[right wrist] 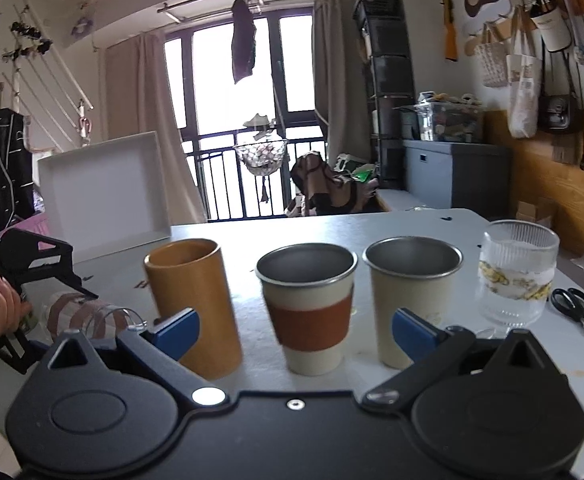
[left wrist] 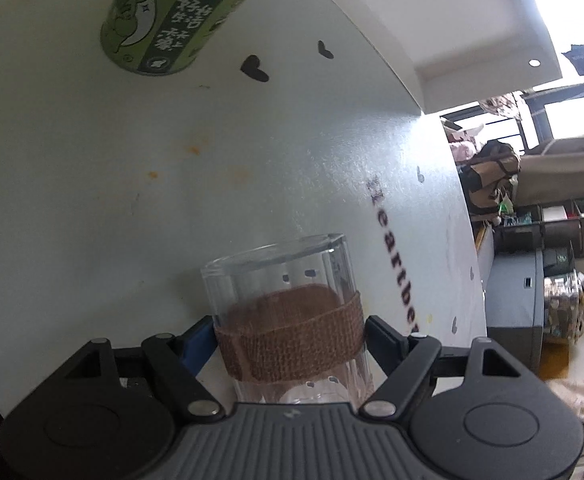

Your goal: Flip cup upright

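Jaws of my left gripper (left wrist: 291, 334) clamp the glass cup (left wrist: 288, 308) at its burlap band (left wrist: 292, 340), long axis along my fingers, thick base leading, over the white table (left wrist: 132, 184). My right gripper (right wrist: 294, 326) hangs open, empty, facing the sleeved cup (right wrist: 310, 304).

Clear ribbed glass cup (left wrist: 288, 312) with brown woven band, tipped sideways above the table.

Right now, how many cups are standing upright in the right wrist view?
4, in a row on the table: tan cup leftmost, sleeved cup, plain cream cup, ribbed glass rightmost. The left gripper holds a banded glass sideways; others could be hidden.
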`<state>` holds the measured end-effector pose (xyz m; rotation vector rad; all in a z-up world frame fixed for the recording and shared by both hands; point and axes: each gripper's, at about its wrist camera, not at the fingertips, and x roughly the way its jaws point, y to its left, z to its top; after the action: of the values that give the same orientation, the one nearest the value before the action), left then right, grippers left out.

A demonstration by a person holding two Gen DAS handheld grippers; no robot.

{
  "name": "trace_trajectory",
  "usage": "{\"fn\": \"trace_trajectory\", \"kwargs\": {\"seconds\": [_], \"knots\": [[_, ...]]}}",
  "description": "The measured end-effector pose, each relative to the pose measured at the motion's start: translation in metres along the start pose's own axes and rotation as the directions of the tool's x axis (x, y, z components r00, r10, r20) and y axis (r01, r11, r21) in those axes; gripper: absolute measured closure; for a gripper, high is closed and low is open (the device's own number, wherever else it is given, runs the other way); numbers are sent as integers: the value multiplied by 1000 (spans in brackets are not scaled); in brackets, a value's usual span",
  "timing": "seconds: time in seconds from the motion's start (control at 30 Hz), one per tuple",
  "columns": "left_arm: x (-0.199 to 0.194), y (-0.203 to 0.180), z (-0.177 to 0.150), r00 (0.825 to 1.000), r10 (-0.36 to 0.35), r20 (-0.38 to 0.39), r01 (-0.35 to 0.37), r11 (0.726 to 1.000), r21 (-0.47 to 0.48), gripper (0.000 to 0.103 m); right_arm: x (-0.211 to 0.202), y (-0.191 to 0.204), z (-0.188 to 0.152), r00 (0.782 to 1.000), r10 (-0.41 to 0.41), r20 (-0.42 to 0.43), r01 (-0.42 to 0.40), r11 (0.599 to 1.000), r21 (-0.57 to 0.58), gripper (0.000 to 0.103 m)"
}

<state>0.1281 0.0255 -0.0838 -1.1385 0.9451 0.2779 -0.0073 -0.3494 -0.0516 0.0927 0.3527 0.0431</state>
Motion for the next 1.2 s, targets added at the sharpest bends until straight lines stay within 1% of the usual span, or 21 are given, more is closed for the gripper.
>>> {"fn": "trace_trajectory", "kwargs": {"seconds": [0.03,0.07,0.13,0.2,0.27,0.33,0.4,0.43,0.47,0.57,0.63,0.7,0.73,0.8,0.83,0.9,0.93,1.0,1.07,1.13,1.2], "knots": [[0,0,1,1000,-3,-1,3,1000,5,20,-2,1,0,1000,2,0,-2,1000,-2,0],[0,1,1,1000,-4,-10,4,1000,19,11,-5,2,-1,1000,5,2,-5,1000,-2,0],[0,-2,2,1000,-14,-19,15,999,50,2,-8,4,0,1000,6,7,-6,1000,3,0],[-4,-10,0,1000,-27,-13,28,991,127,0,-8,5,1,1000,4,7,-4,1000,0,0],[-14,-12,-3,999,-38,3,37,973,226,0,-7,9,1,1000,4,0,-4,1000,-1,0],[-30,-14,-8,997,-69,39,51,937,346,0,-5,13,2,1000,-1,-18,1,1000,3,0],[-48,-22,-13,991,-104,82,49,863,504,0,-1,17,1,999,9,-32,-9,1000,4,0],[-55,-28,-15,988,-117,98,40,817,575,0,0,19,0,999,20,-40,-20,1000,3,0],[-62,-35,-17,983,-136,120,26,761,648,2,2,23,-1,998,33,-47,-33,999,3,0],[-74,-55,-17,963,-197,185,-22,625,781,4,9,35,-3,993,94,-69,-94,996,5,0],[-74,-70,-12,960,-223,171,-26,536,844,8,13,44,-5,986,147,-84,-147,989,10,2],[-68,-82,-11,965,-217,147,-23,491,871,13,19,51,-8,972,211,-105,-209,978,31,13],[-62,-87,-10,970,-212,121,-12,456,890,18,23,57,-10,964,240,-118,-236,971,43,16],[-48,-96,-10,978,-189,89,-4,407,914,28,32,67,-13,938,310,-154,-305,951,59,35],[-39,-97,-9,983,-170,71,1,389,921,33,36,72,-15,922,348,-172,-341,938,66,40],[-21,-102,-4,992,-120,25,19,356,934,37,45,84,-18,882,423,-209,-415,906,84,54],[-14,-102,-3,995,-96,16,19,344,939,39,48,91,-20,863,452,-227,-444,892,89,57],[-1,-100,1,999,-55,-2,19,319,948,39,58,104,-23,822,504,-267,-494,863,108,70],[8,-97,5,1000,-22,-13,19,306,952,39,67,114,-27,793,530,-301,-516,847,129,79],[13,-93,10,999,-2,-32,31,307,951,40,73,123,-31,783,531,-323,-517,845,138,83],[14,-86,13,998,6,-59,54,310,949,41,76,125,-32,790,513,-335,-498,856,136,84]]}}
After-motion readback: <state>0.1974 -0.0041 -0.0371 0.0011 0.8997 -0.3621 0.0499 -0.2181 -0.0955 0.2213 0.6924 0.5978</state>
